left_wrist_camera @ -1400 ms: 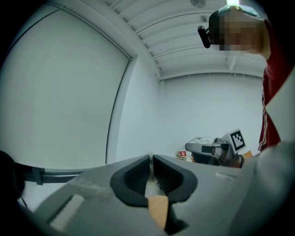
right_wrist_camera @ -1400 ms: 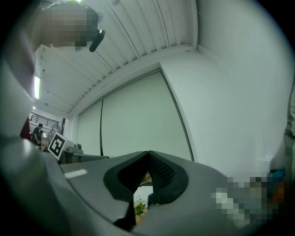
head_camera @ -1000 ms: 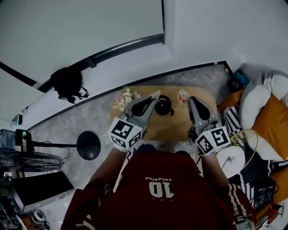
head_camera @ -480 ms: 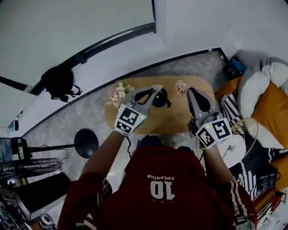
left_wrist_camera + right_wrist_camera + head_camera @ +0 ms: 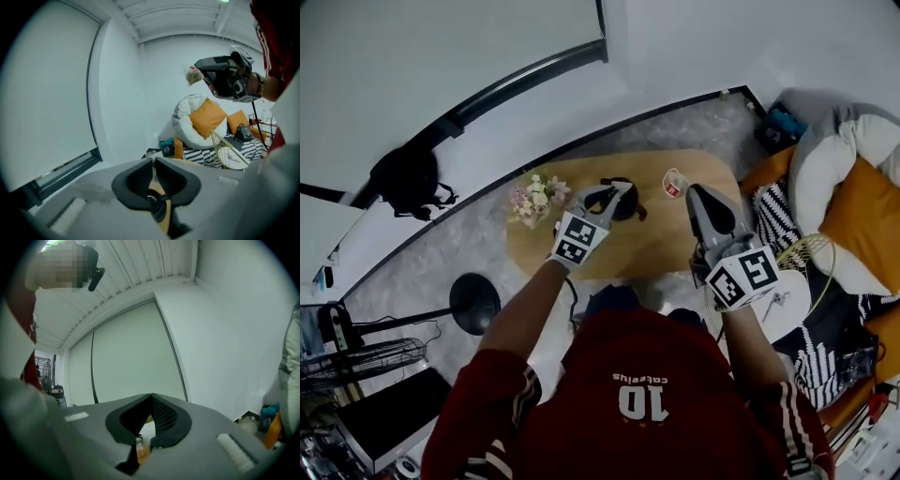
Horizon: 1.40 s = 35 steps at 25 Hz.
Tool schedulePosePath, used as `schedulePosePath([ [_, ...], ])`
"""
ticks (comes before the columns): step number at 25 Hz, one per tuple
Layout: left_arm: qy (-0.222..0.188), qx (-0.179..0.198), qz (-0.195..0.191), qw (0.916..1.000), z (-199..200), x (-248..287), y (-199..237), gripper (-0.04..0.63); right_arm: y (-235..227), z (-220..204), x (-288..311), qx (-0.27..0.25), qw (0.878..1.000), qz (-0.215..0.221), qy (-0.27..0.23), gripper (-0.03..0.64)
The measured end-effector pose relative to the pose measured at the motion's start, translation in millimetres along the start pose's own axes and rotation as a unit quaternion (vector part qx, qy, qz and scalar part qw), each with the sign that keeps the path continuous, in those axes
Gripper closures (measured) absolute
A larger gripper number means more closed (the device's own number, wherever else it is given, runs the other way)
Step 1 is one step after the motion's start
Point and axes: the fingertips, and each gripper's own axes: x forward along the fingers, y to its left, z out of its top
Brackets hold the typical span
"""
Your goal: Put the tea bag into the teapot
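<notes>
The left gripper (image 5: 154,160), grey with black ribbed pads, had its jaws barely parted, with a thin slit between them in which nothing could be made out. It pointed somewhat downward, its tips over the black round teapot (image 5: 631,210). The teapot stood toward the far middle of the oval light wooden table (image 5: 656,248); whether the tips touched it could not be told. The right gripper (image 5: 151,394), of the same make, had its jaws closed together and held nothing. It hung level over the right part of the table, apart from the teapot. The tea bag could not be made out in any view. A white mug with red markings (image 5: 674,182) stood to the right of the teapot near the far edge. A small bunch of pale pink and white flowers (image 5: 532,197) stood at the table's left end. On the floor to the right lay a white cushion (image 5: 823,183) and an orange cushion (image 5: 862,230). To the near left stood a black round stand base (image 5: 474,302).
</notes>
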Motion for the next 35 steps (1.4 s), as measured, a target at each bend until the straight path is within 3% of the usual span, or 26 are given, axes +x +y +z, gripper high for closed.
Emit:
schedulePosePath([
  [13,0.074,-0.104,0.013,0.9917,-85.8,62.3,21.0,0.566,-21.9,-16.1,-18.4,0.012,0.999,-0.040,0.019,0.618],
  [22,0.089,-0.109,0.038,0.9893,-91.7,72.2,22.2,0.560,-25.8,-18.5,-30.2,0.014,0.999,-0.045,0.024,0.618],
  [25,0.097,-0.109,0.050,0.9881,-99.3,71.6,29.0,0.503,-22.2,-17.9,-27.3,0.013,0.999,-0.041,0.024,0.618],
  [27,0.091,-0.114,0.056,0.9877,-98.5,65.6,38.6,0.476,-16.4,-18.4,-20.6,0.011,0.999,-0.041,0.022,0.618],
  [35,0.041,-0.125,0.056,0.9898,-51.5,47.4,33.1,0.474,-19.6,-7.4,-24.5,0.010,0.999,-0.037,0.008,0.618],
])
